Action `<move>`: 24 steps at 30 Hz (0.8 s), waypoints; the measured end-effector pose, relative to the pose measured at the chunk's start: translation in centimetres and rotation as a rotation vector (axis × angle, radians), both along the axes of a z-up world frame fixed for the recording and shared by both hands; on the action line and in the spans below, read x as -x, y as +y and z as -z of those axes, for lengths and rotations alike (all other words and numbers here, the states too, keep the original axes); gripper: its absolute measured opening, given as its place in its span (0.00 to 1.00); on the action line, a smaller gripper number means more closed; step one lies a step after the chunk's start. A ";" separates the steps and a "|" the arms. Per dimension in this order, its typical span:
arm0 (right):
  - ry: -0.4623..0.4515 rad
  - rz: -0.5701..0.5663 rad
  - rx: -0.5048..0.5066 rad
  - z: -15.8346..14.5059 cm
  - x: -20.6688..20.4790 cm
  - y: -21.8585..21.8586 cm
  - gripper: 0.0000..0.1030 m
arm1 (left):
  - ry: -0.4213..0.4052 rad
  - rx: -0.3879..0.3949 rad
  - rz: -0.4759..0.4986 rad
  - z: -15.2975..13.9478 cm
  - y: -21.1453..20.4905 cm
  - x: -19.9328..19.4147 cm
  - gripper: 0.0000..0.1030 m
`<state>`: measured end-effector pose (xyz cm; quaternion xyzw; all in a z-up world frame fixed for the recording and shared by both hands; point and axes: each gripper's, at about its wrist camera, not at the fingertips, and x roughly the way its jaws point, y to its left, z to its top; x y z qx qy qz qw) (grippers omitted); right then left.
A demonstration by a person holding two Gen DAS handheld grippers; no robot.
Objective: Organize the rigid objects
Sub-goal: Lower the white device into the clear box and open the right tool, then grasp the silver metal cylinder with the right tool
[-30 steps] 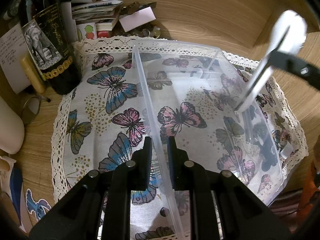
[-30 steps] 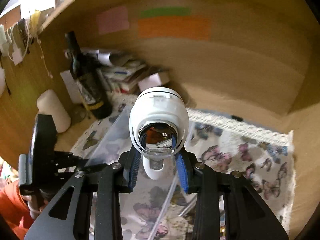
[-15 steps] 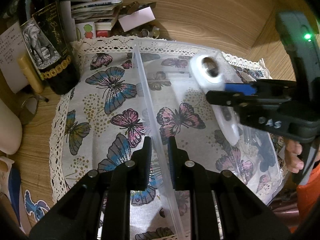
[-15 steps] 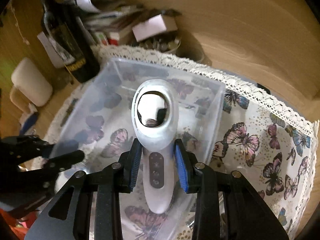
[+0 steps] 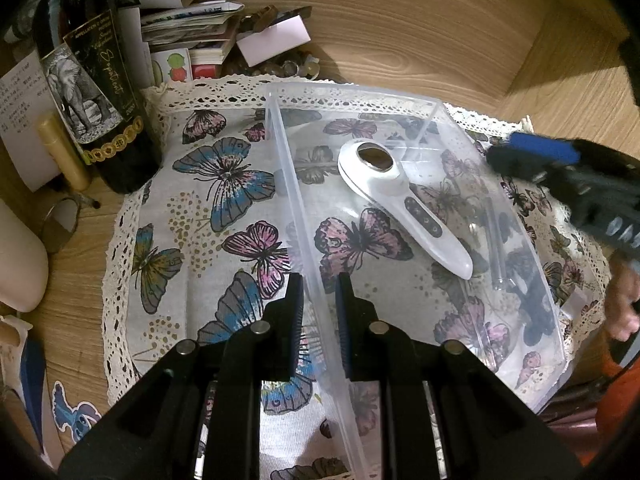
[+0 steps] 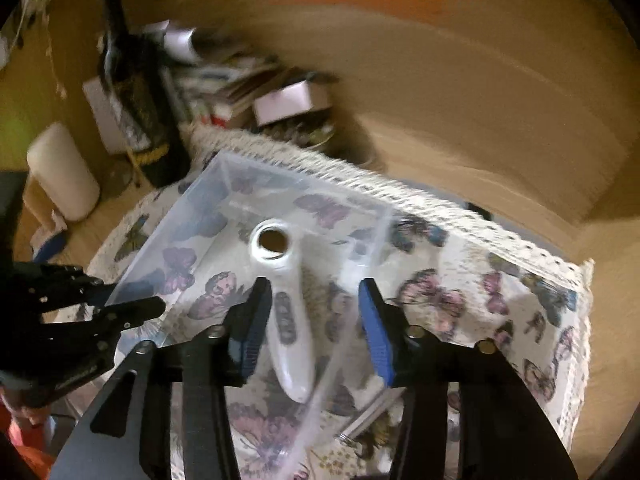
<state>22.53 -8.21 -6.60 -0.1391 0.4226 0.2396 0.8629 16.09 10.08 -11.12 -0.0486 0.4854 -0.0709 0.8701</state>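
Lying flat on the floor of the clear plastic bin (image 5: 452, 208), the white handheld device (image 5: 400, 204) has its round head with the dark opening toward the far wall and its tapered handle toward the near side, a strip of dark buttons along the handle; nothing grips it. The right wrist view shows the same device (image 6: 286, 304) below and between the blue-padded fingers of the right gripper (image 6: 316, 320), whose jaws stand wide apart and touch nothing. The left gripper (image 5: 318, 300) has its jaws drawn narrow on the bin's left wall, one finger on each side of the thin plastic, pinching it. From the left wrist view the right gripper (image 5: 560, 176) appears blurred at the right edge, above the bin's far right corner. The bin (image 6: 224, 216) rests on a butterfly-print cloth (image 5: 208, 208) with a lace border, spread on a wooden surface (image 5: 400, 32). A dark wine bottle (image 5: 100, 88) with an elephant label stands just beside the cloth's far left corner, and a pile of papers and small boxes (image 5: 208, 36) lies behind it against the wooden wall. A clear tube (image 5: 494, 240) lies in the bin near its right wall.
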 end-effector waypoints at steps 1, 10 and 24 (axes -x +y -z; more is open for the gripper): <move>-0.017 0.022 -0.003 -0.4 0.1 -0.8 0.45 | -0.001 -0.001 0.000 0.0 0.0 0.1 0.15; 0.018 0.169 -0.003 0.4 -0.2 -6.5 0.51 | -0.005 -0.007 0.003 -0.1 -0.1 0.4 0.15; 0.294 0.111 0.009 8.3 -0.2 -6.1 0.26 | -0.003 -0.007 0.003 -0.1 0.0 0.4 0.15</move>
